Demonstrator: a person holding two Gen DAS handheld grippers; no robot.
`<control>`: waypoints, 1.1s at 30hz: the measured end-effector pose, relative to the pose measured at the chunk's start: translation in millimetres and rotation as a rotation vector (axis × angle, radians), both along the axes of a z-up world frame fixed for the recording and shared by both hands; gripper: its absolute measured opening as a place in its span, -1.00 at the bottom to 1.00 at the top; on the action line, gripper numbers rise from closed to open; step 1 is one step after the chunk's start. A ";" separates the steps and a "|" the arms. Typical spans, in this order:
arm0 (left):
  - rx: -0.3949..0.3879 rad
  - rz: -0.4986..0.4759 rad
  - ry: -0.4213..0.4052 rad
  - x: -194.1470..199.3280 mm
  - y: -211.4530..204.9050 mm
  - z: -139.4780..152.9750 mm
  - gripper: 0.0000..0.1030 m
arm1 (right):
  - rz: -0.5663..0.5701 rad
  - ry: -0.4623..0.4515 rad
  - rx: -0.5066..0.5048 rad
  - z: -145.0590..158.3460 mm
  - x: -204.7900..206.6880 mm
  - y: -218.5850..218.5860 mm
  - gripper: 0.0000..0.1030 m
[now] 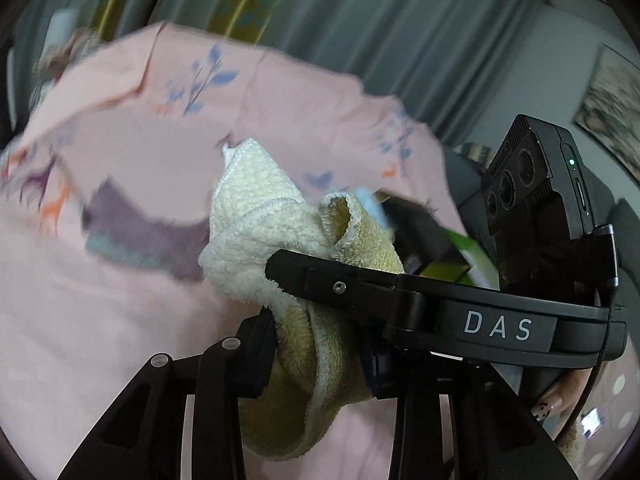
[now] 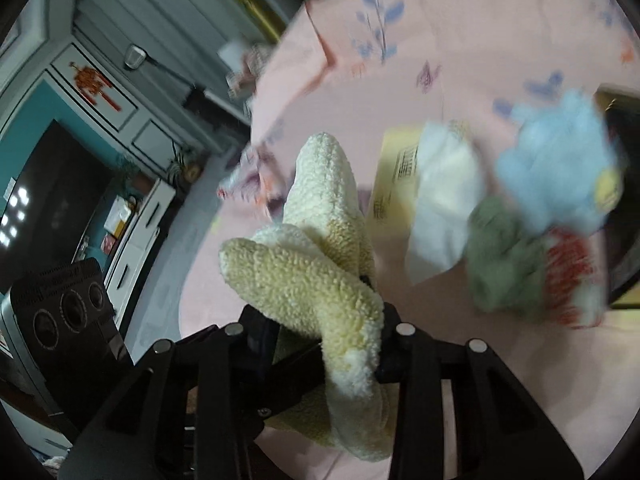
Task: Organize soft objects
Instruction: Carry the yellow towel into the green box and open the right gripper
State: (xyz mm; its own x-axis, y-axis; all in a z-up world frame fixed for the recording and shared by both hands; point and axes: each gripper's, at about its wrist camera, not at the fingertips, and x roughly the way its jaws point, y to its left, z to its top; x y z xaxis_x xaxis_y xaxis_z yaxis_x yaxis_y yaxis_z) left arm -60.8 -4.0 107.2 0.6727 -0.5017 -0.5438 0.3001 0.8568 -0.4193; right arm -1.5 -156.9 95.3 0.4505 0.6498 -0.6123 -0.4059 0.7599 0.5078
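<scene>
While I hold both grippers above the pink sheet (image 1: 120, 320), each of them is clamped on the same cream towel (image 1: 256, 216). My left gripper (image 1: 316, 360) has its two fingers pressed on a yellowish fold of the towel, and the cloth hangs down between them toward the near edge of the view. My right gripper (image 2: 328, 340) is also closed on the towel (image 2: 312, 264), which bulges up from its fingers in two thick lobes.

From the left wrist view, the right gripper (image 1: 280, 268) comes in from the right side and its black finger lies across the towel, just above my left fingers. So the towel is off the sheet, held between the two tools.

On the sheet (image 2: 460, 20), to the right of the towel, lies a blurred pile of soft things: a white cloth (image 2: 444, 200), a green cloth (image 2: 500, 256), a blue plush (image 2: 560, 156) and something red and white (image 2: 572, 276). They touch each other, and a yellow paper (image 2: 396, 168) lies under the white cloth.

At the far left, beyond the sheet, a purple cloth (image 1: 132, 232) shows in the left wrist view, but it is too blurred for me to tell more.
</scene>
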 end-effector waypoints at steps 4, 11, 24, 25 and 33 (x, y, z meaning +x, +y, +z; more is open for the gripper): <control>0.019 -0.053 -0.080 -6.2 -33.6 29.5 -0.32 | -0.068 -0.085 0.032 26.6 -14.5 -33.4 -0.32; 0.063 -0.193 -0.208 -5.2 -109.6 68.0 -0.32 | -0.249 -0.200 0.102 62.4 -34.8 -117.1 -0.31; 0.063 -0.424 -0.226 25.1 -235.7 65.5 -0.32 | -0.595 -0.264 0.081 54.0 -50.3 -237.1 -0.31; 0.060 -0.439 -0.216 29.0 -243.3 61.7 -0.32 | -0.615 -0.254 0.087 51.0 -49.9 -245.5 -0.31; 0.058 -0.538 -0.178 48.0 -288.3 35.6 -0.32 | -0.746 -0.197 0.139 17.3 -41.7 -296.0 -0.35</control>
